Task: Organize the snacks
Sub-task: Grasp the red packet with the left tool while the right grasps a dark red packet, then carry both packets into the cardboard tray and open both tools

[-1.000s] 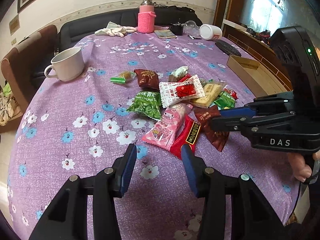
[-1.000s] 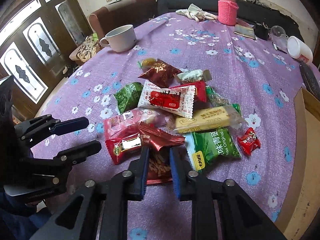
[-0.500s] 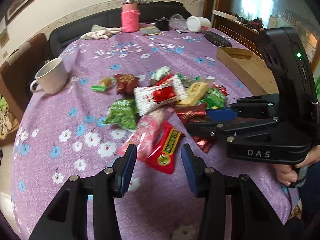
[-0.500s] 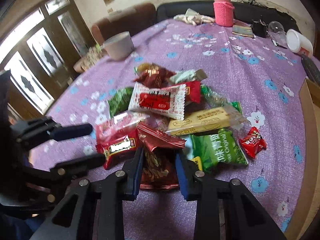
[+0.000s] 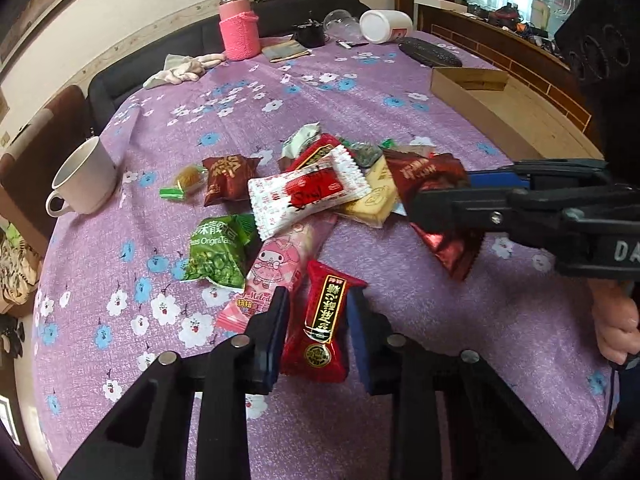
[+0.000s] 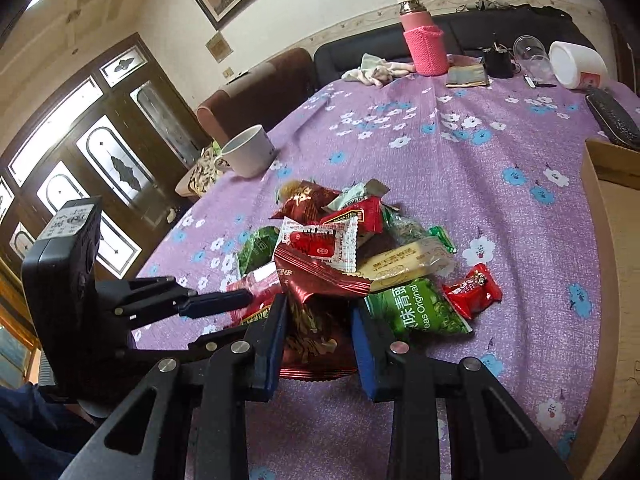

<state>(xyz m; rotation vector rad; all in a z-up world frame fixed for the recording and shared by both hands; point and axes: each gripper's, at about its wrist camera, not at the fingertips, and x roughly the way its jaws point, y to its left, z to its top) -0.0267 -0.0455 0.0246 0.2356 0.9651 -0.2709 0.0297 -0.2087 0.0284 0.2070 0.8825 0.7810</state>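
left wrist view: the left claw has just been closing and now pinches a red snack packet at the near edge of the snack pile on the purple flowered tabletop. to the right, the right claw holds a dark red foil packet lifted over the pile.

right wrist view: the right claw is clamped on the dark red foil packet, with a green pea packet just beside it.

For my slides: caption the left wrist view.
Left gripper closing on a red packet while the right gripper lifts a maroon packet off the snack pile.
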